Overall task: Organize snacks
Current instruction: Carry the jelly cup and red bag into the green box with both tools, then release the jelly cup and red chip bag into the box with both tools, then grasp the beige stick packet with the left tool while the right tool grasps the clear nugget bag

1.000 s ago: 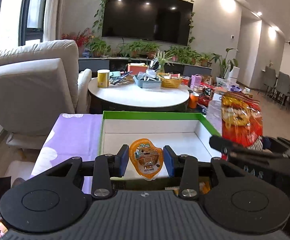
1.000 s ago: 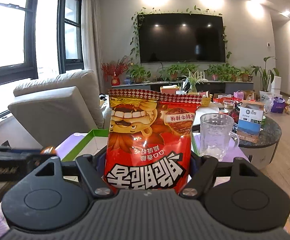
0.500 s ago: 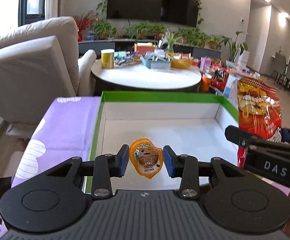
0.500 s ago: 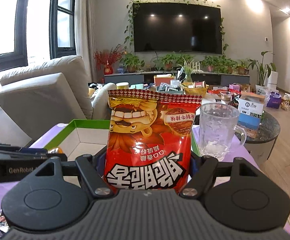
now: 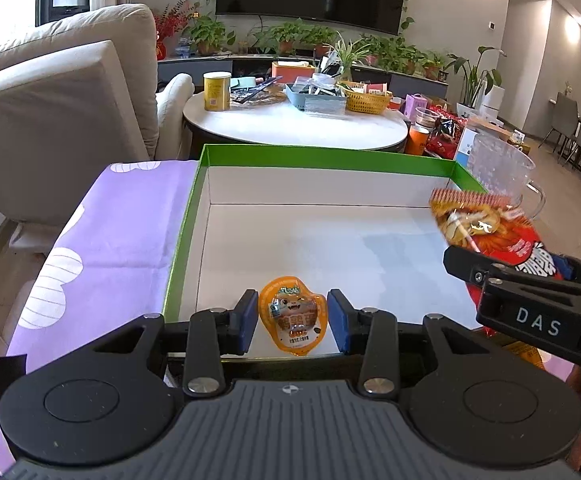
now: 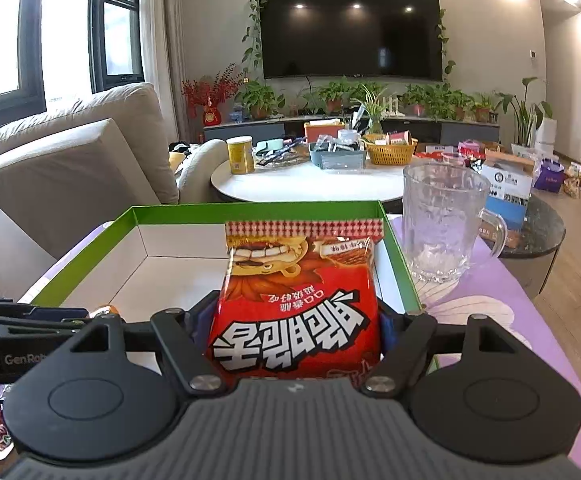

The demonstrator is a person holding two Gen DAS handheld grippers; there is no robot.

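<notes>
My left gripper (image 5: pixel 292 321) is shut on a small orange jelly cup (image 5: pixel 292 320) and holds it over the near edge of a green-rimmed white box (image 5: pixel 330 156). My right gripper (image 6: pixel 294 332) is shut on a red snack bag (image 6: pixel 296 312) and holds it tilted over the box's right side (image 6: pixel 400 264). The bag (image 5: pixel 486 228) and the right gripper (image 5: pixel 530 300) also show at the right of the left wrist view. The box floor is bare.
The box sits on a purple cloth (image 5: pixel 122 216). A clear glass mug (image 6: pixel 444 220) stands right of the box. A round white table (image 5: pixel 294 124) with clutter is behind, and a beige sofa (image 5: pixel 58 92) is at the left.
Both grippers have moved forward and tipped down over the box with their snacks. The red bag has gone from upright to leaning into the box.
</notes>
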